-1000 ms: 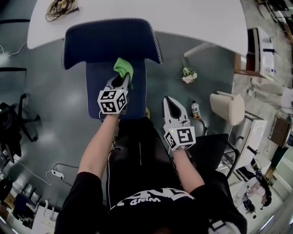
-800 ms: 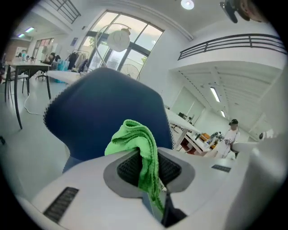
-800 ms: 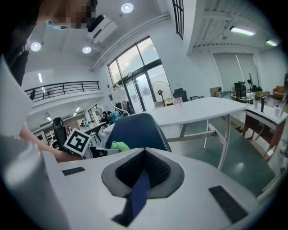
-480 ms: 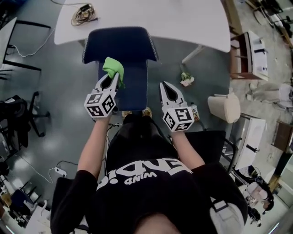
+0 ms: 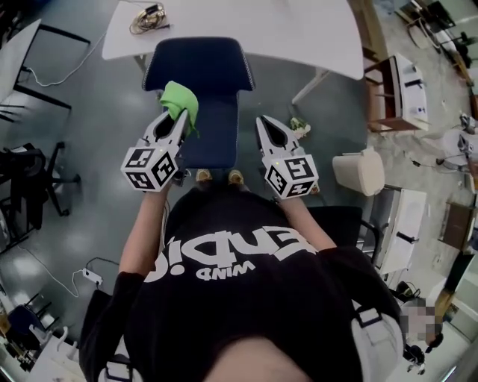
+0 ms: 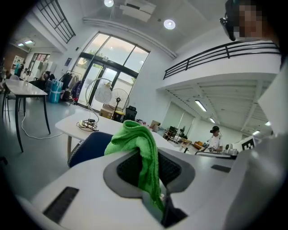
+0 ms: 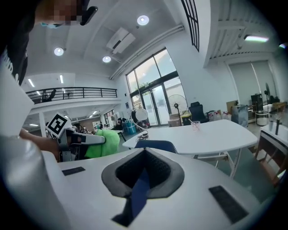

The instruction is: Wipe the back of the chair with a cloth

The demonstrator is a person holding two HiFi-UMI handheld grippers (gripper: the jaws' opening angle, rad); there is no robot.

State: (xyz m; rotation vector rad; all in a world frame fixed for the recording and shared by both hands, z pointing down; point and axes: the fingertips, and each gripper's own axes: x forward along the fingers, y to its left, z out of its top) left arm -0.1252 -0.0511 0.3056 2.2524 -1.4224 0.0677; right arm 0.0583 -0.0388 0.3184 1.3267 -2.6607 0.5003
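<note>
A blue chair (image 5: 198,66) stands below me, its back tucked against a white table (image 5: 246,26). My left gripper (image 5: 181,116) is shut on a green cloth (image 5: 179,98), held above the left edge of the chair where seat and back meet. In the left gripper view the cloth (image 6: 137,143) bunches over the jaws and hangs down between them, with the chair (image 6: 90,146) behind. My right gripper (image 5: 262,121) is shut with nothing in it, just off the seat's right edge. In its own view the right gripper (image 7: 144,155) points at the chair (image 7: 155,146).
A coil of cable (image 5: 146,15) lies on the table. A cream bin (image 5: 360,171) and a small bunch of flowers (image 5: 300,127) are on the floor to the right. A black chair base (image 5: 33,183) stands at the left. Shelving (image 5: 399,89) is at the far right.
The head view has risen and pulled back. My left gripper with the cloth moved from over the seat to the chair's left edge. My right gripper came up level beside it.
</note>
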